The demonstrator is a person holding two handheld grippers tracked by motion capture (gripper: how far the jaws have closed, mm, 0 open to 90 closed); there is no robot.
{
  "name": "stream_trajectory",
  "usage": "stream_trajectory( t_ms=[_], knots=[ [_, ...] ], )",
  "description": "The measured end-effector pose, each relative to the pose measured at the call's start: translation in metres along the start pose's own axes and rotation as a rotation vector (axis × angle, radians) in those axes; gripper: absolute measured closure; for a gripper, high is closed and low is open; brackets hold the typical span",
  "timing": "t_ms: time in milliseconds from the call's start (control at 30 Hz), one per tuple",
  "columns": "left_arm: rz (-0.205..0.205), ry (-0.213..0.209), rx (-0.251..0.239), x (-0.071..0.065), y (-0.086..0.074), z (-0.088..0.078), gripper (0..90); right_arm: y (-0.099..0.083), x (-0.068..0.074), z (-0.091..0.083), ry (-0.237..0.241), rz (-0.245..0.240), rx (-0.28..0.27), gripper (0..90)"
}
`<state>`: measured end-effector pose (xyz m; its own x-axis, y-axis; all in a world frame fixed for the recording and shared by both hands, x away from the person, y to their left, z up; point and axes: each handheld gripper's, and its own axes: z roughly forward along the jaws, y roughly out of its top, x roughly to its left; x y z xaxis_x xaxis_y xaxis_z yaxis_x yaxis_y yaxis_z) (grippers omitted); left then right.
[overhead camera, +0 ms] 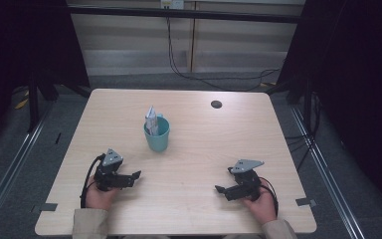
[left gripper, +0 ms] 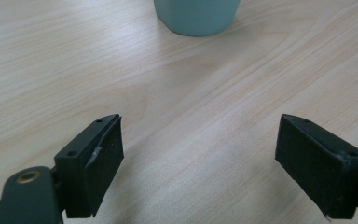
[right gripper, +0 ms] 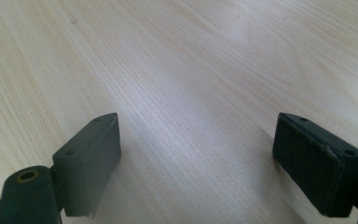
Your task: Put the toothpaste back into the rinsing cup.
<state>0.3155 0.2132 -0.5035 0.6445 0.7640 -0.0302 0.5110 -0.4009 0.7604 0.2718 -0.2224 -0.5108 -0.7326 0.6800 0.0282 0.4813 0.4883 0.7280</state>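
Two sets of black tongs resting low on a pale wooden table (overhead camera: 194, 199), one in each hand, both spread wide and gripping nothing. Left tongs (overhead camera: 135, 175) near the left front edge; right tongs (overhead camera: 219, 189) near the right front. Teal plastic cup (overhead camera: 157, 133) upright toward the table's middle, holding a folded white paper packet (overhead camera: 151, 119) that pokes above its rim. Cup ahead and slightly right of the left tongs, well apart from the right. Best approached, probably, with the nearer left tongs: level, slow, jaws kept wide until either side of the cup wall, to avoid tipping it.
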Motion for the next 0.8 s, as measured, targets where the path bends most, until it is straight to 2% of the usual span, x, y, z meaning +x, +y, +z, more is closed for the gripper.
stream_trajectory(
  t_ms=[233, 267, 433, 633, 767, 800],
  knots=[
    [0.002, 0.003, 0.009, -0.0006, -0.0031, 0.0015, 15.0, 0.0000, 0.0000, 0.0000, 0.001, -0.001, 0.000, 14.5],
    [-0.008, 0.001, 0.007, -0.0009, -0.0036, 0.0016, 15.0, 0.0000, 0.0001, 0.0001, 0.000, 0.001, -0.001, 14.5],
    [0.001, 0.007, 0.015, -0.0009, -0.0040, 0.0016, 15.0, 0.0000, 0.0001, 0.0000, 0.001, 0.000, 0.000, 14.5],
    [0.024, 0.016, 0.050, -0.0017, -0.0042, 0.0028, 15.0, 0.0000, 0.0001, 0.0000, 0.001, 0.000, 0.000, 14.5],
    [0.015, 0.012, 0.057, -0.0015, -0.0040, 0.0034, 13.9, 0.0000, 0.0001, 0.0000, 0.001, -0.001, 0.000, 14.5],
    [0.023, 0.007, 0.064, -0.0008, -0.0038, 0.0034, 13.1, 0.0000, 0.0001, 0.0000, 0.001, -0.001, 0.000, 14.5]
  ],
)
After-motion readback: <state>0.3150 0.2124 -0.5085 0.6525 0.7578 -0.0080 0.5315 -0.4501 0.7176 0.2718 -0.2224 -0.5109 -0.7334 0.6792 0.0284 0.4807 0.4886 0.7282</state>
